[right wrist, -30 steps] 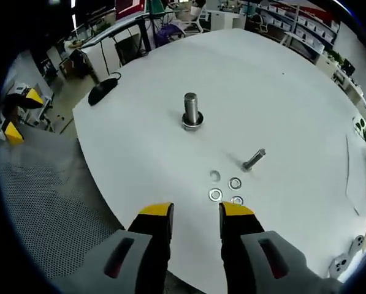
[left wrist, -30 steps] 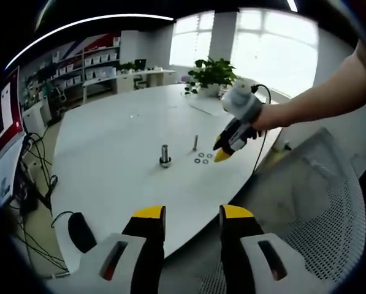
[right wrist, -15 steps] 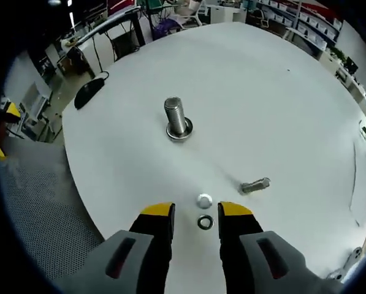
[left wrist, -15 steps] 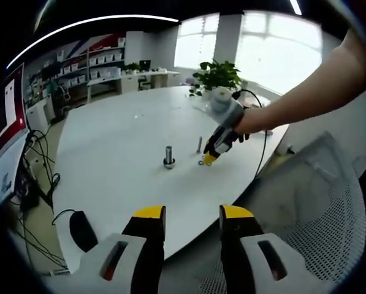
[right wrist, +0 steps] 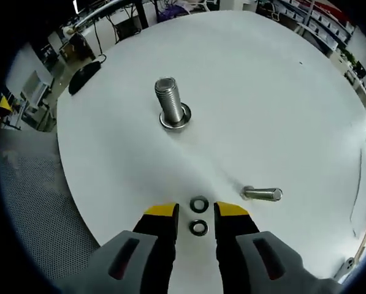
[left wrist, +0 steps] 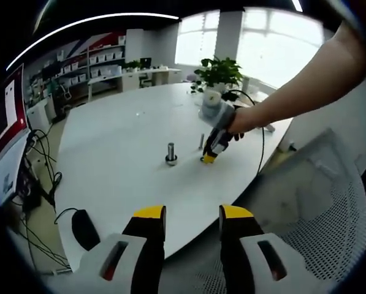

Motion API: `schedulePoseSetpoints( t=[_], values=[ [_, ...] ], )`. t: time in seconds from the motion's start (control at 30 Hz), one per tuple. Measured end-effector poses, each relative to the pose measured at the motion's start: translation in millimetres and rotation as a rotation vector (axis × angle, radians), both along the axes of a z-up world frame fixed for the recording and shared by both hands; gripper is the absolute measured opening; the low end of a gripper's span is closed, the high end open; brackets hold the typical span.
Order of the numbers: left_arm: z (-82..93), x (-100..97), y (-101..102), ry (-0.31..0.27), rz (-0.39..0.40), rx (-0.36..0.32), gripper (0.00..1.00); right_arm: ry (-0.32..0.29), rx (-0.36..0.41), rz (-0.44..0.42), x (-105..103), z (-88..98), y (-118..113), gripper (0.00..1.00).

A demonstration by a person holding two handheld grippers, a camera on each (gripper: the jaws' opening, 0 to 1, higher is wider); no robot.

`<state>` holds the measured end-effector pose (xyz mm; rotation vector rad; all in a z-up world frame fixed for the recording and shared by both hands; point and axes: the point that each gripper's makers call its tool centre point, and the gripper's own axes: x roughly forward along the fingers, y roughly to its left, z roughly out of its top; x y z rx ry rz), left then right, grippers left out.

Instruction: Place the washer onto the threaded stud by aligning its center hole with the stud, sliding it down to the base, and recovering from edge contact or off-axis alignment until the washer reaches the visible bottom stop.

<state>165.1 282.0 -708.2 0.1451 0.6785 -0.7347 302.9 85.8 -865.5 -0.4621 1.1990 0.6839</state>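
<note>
Left gripper view: I hold the left gripper back from the near edge of the white table, its yellow-tipped jaws parted and empty, presumably to keep it clear while the other hand works. The threaded stud stands upright toward the middle of the table so that its axis is free from above; the right gripper is tipped down onto the surface just beside it, on the side toward the table's far edge. The washers themselves are too small to make out here, and the right gripper's tips hide whatever lies under them. Right gripper view: the right gripper has its jaws moderately open, straddling one washer lying flat on the table, not yet clamped; a second washer lies just beyond the tips. The stud stands well apart, a loose bolt lies on its side nearby. Any further washers would be hidden beneath the jaws.
</note>
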Motion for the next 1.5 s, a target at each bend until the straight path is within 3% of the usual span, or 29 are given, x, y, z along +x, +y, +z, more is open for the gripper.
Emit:
schedulePoseSetpoints(
  t=[0.2,0.47,0.63,0.9,1.5],
  values=[
    [-1.2,-0.6,0,0.005,-0.004,0.004,0.32,0.003,-0.038,0.058,1,-0.6,-2,0.21],
    [-1.4,-0.5,0,0.008,-0.005,0.005,0.32,0.024,-0.117,0.201,-1,-3.1,2,0.18],
    [-1.1,0.2,1,0.007,0.001,0.005,0.32,0.072,-0.145,0.171,2,-4.4,1,0.18],
    [-2.4,-0.5,1,0.011,-0.002,0.011,0.31,0.112,-0.217,0.193,8,-9.8,-3,0.15],
    [-2.0,0.6,2,0.009,-0.001,0.013,0.3,0.038,-0.154,0.146,7,-8.6,-5,0.14]
  ],
)
